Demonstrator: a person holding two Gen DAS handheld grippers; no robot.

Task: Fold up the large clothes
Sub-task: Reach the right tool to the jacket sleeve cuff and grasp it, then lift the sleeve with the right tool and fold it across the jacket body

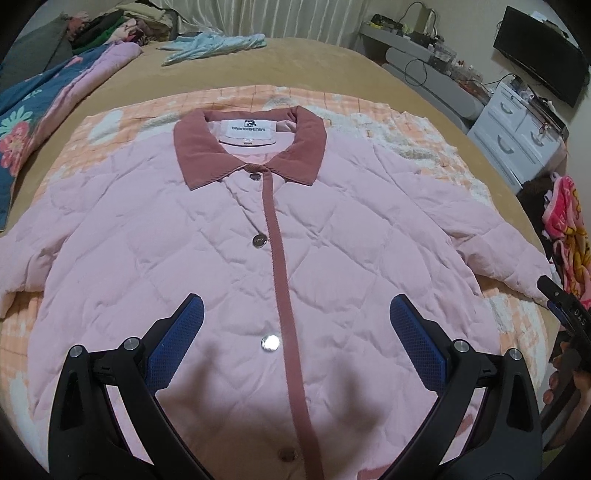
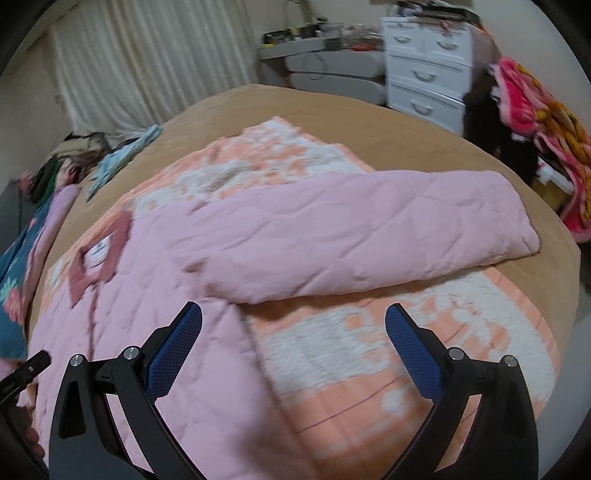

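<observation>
A pink quilted jacket (image 1: 207, 251) with a dusty-rose collar (image 1: 195, 155) lies face up and buttoned on an orange-and-white blanket (image 1: 406, 122). My left gripper (image 1: 295, 314) is open and empty above the jacket's lower front, near the button placket. My right gripper (image 2: 293, 325) is open and empty above the jacket's right side, just below the outstretched right sleeve (image 2: 369, 225). The jacket body (image 2: 177, 295) also shows in the right wrist view. The right gripper shows at the right edge of the left wrist view (image 1: 565, 314).
The blanket (image 2: 388, 362) lies on a tan bed cover (image 1: 314, 62). A floral quilt (image 1: 33, 122) and piled clothes (image 1: 110, 26) sit at the far left. A light blue garment (image 1: 210, 46) lies at the back. White drawers (image 2: 424, 70) and a bright pink blanket (image 2: 535, 122) stand right.
</observation>
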